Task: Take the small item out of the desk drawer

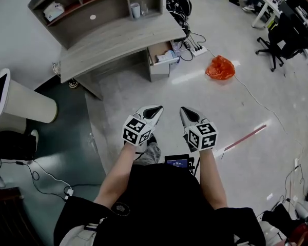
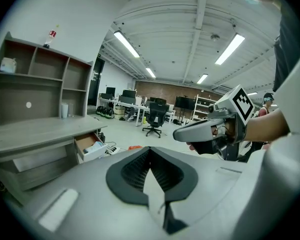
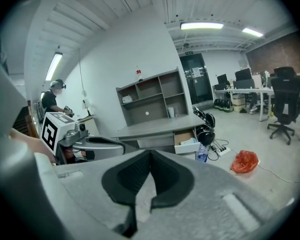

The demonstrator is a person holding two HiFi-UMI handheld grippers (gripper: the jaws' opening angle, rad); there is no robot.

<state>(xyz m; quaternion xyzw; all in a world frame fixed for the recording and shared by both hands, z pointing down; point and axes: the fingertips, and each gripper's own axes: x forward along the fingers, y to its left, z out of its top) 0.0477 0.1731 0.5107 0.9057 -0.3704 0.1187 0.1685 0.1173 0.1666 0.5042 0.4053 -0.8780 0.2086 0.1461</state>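
The grey desk with a shelf hutch stands far ahead across the floor. Its drawer at the right end is pulled open, with a pale, light-blue item lying inside; the drawer also shows in the left gripper view and in the right gripper view. My left gripper and right gripper are held side by side in front of the person's body, well short of the desk. Both are shut with nothing between the jaws, as seen in the left gripper and right gripper close up.
An orange plastic bag lies on the floor right of the drawer, with a power strip and cables near it. A bottle stands beside the desk. A cream cylinder stands at left, office chairs at right, a red stick on the floor.
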